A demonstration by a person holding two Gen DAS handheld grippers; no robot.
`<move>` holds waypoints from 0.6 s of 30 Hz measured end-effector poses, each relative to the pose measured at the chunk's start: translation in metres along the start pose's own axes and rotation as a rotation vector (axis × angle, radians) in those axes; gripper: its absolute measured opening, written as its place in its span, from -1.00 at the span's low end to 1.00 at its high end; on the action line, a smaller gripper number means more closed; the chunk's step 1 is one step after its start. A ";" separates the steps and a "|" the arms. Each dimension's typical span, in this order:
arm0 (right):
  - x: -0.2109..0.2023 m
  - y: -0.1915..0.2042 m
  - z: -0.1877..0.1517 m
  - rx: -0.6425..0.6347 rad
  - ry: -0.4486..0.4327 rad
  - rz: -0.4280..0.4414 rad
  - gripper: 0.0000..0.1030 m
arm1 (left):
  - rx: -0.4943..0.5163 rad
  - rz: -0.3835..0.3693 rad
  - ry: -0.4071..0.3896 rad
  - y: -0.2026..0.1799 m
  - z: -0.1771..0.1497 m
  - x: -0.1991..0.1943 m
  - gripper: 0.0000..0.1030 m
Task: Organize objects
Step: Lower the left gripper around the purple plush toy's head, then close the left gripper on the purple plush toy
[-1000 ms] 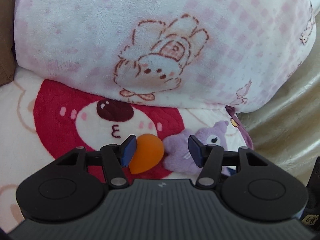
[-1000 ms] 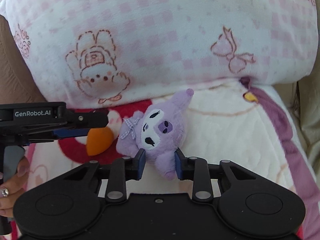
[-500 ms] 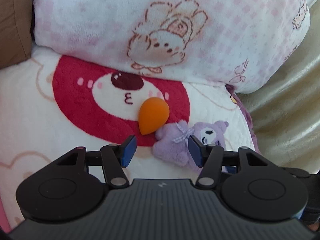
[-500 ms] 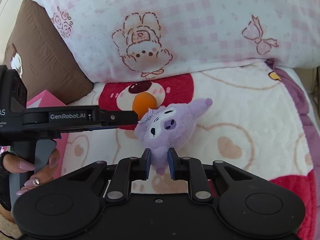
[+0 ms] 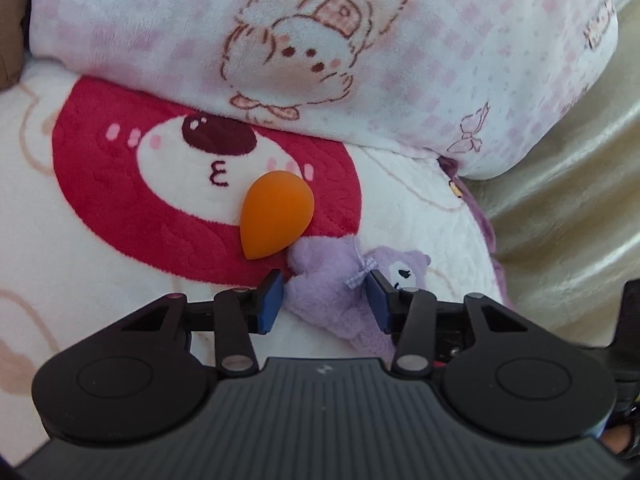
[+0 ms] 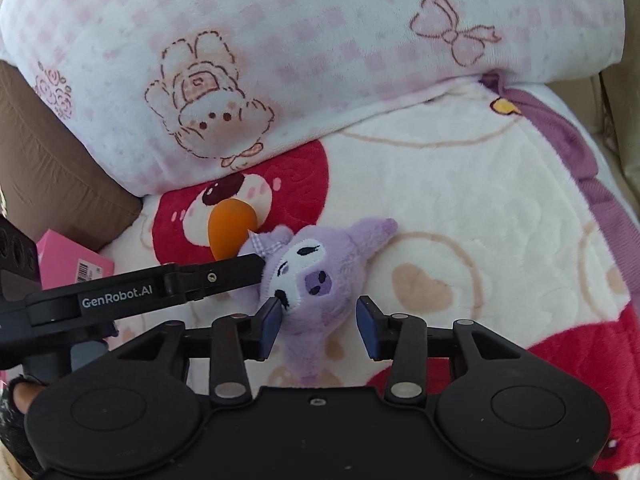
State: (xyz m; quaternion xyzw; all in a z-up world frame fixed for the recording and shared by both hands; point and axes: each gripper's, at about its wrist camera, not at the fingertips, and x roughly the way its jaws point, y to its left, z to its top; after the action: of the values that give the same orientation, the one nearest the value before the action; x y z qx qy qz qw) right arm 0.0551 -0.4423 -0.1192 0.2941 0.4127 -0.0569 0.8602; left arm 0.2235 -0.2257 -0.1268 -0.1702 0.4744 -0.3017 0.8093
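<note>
A purple plush toy [image 6: 316, 272] lies on the bear-print blanket [image 6: 480, 200], its face up in the right wrist view. My right gripper [image 6: 318, 322] is opening. The plush's lower body sits between its pads, with a gap at the right pad. My left gripper [image 5: 326, 304] straddles the plush [image 5: 328, 280] from the other side. Its jaws are closing and the pads stand at the toy's flanks without a visible squeeze. One of its fingers [image 6: 240, 270] reaches the plush's checked bow. An orange teardrop sponge [image 5: 276, 216] rests on the blanket, touching the plush.
A large pink-checked pillow [image 5: 360, 40] fills the back. A brown cushion [image 6: 48, 180] and a pink box [image 6: 72, 268] sit at the left, beige upholstery [image 5: 560, 200] at the right. A person's hand [image 6: 20, 396] holds the left gripper's handle.
The right jaws, shut on the plush's leg before, have spread apart and the toy now rests on the blanket. The left gripper shifted from the sponge onto the plush and narrowed its jaws.
</note>
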 end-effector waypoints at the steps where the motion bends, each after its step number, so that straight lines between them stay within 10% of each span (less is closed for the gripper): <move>1: 0.000 0.001 -0.001 0.002 0.004 0.005 -0.13 | -0.011 -0.009 0.001 0.002 0.000 0.000 -0.15; 10: -0.006 0.024 -0.007 -0.186 0.070 -0.048 -0.27 | -0.019 -0.021 0.043 -0.001 -0.009 -0.013 -0.18; 18: -0.012 0.029 -0.012 -0.213 0.124 0.007 0.00 | -0.140 -0.034 0.114 0.018 -0.027 -0.033 -0.33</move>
State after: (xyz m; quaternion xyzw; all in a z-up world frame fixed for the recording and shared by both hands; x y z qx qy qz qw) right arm 0.0493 -0.4134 -0.1030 0.2055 0.4679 0.0085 0.8595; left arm 0.1940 -0.1903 -0.1283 -0.2171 0.5367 -0.2906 0.7618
